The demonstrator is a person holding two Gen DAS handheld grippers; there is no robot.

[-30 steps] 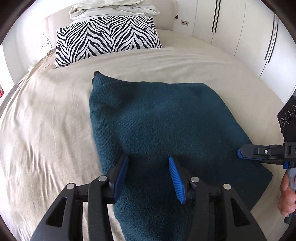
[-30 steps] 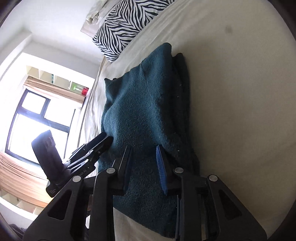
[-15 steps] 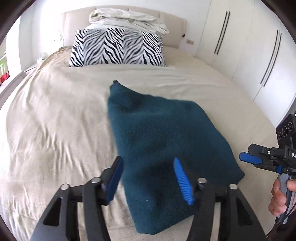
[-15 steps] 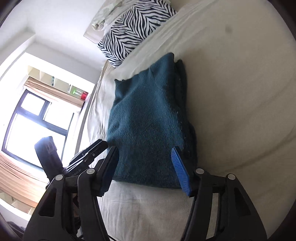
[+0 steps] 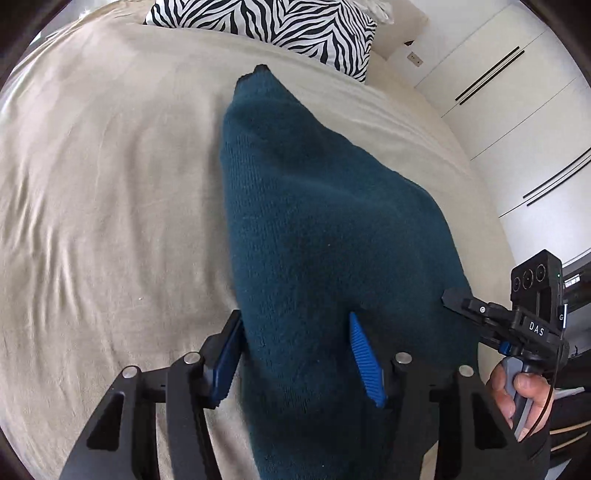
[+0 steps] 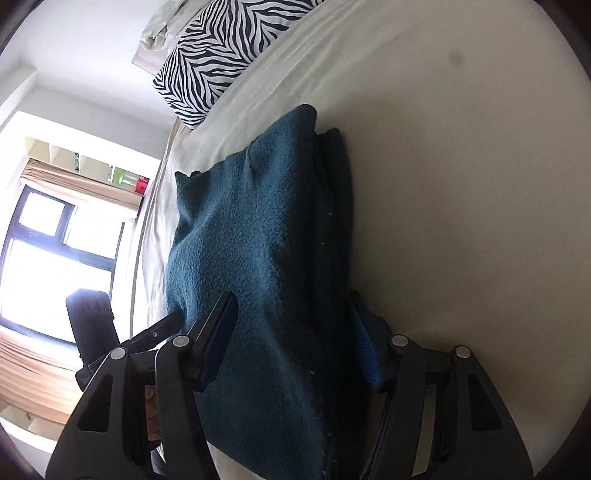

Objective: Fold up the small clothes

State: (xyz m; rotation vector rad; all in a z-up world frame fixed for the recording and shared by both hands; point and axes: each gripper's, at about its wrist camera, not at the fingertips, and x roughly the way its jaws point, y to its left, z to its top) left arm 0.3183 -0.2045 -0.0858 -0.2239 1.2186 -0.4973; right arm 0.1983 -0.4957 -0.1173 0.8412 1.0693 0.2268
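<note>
Beige bedsheet fills both views, wrinkled at the left of the left wrist frame. Folded teal knit garment lies on it, running from upper centre to the bottom edge. Left gripper, jaws spread wide: the left blue pad sits at the garment's left edge, the right pad over the knit, nothing pinched. Right gripper enters at lower right of that frame, its tip at the garment's right edge; a hand holds its handle.

Right wrist view: right gripper also spread wide, straddling the garment; stacked folded layers show along its right side. Left gripper's tip shows at lower left, against the garment's left edge.

Zebra-print pillow at top centre. White wardrobe doors appear only in the left view; window only in the right.
</note>
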